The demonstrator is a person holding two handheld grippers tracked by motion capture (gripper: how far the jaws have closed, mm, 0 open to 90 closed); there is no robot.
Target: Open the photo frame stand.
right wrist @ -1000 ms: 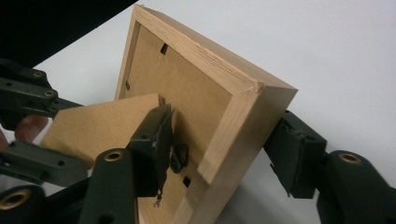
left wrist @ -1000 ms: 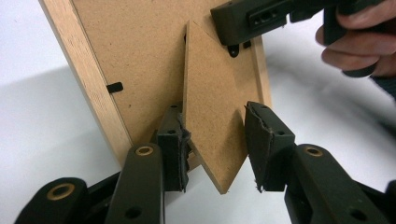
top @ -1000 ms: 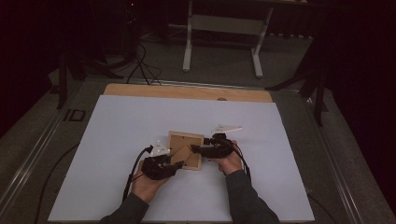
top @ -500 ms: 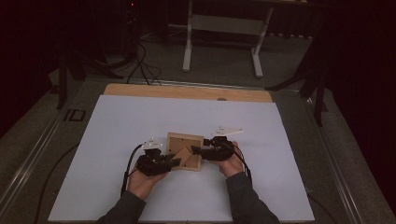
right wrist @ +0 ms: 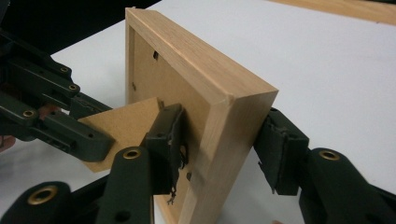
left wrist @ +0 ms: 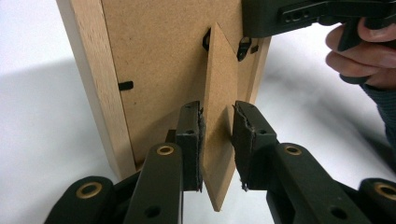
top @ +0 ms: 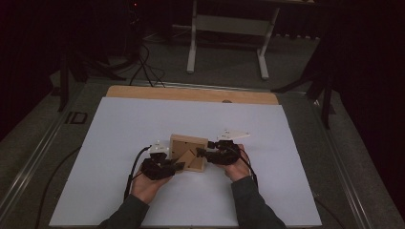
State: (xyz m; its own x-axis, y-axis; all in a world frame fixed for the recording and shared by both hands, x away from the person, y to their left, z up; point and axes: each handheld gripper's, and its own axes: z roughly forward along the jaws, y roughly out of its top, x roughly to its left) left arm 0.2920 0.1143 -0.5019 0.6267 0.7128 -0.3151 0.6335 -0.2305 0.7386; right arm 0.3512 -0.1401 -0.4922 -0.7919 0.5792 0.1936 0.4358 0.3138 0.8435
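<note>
Fingers (left wrist: 189, 140) of left gripper (left wrist: 217, 144) closing around frame's stand flap (left wrist: 219, 116), seemingly not yet clamped; right gripper (right wrist: 219, 149) fingers closing astride wooden frame (right wrist: 205, 93) edge on tabletop (top: 119, 124).

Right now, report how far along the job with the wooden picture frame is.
Done: the picture frame stands on edge, its stand flap swung out from the backing. In hand: the left gripper, jaws just closing, straddles the flap; the right gripper, also closing, brackets the frame's corner. Left: probably setting the frame on its flap and letting go.
</note>
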